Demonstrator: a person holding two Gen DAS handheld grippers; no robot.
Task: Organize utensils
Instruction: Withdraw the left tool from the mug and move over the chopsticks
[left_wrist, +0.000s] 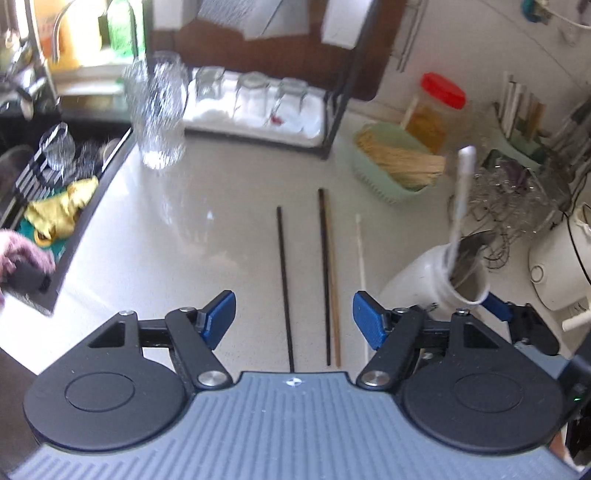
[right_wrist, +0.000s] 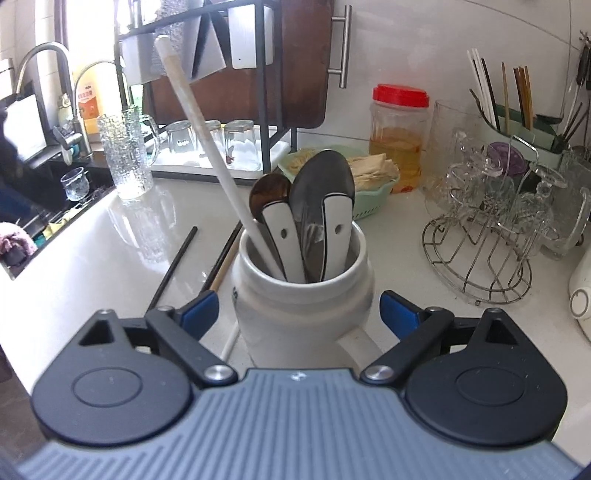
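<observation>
A glossy pale counter (left_wrist: 192, 221) runs beside a dark sink (left_wrist: 44, 177), with a tiled wall behind. Four chopsticks lie loose on it — a thin black chopstick (left_wrist: 283, 280), a black and wooden pair (left_wrist: 328, 280) and a white chopstick (left_wrist: 361, 258). The left gripper (left_wrist: 293, 321) hangs above them, jaws spread, nothing between. The right gripper (right_wrist: 299, 314) straddles a smooth white ceramic jar (right_wrist: 301, 295) — jaws wide, pads clear of it — holding spoons (right_wrist: 321, 206) and one long white chopstick (right_wrist: 207, 140).

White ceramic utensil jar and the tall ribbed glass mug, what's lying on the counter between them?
Chopsticks lie there in the right wrist view: a black one, then a black and wooden pair beside the jar. The mug stands farther back.
</observation>
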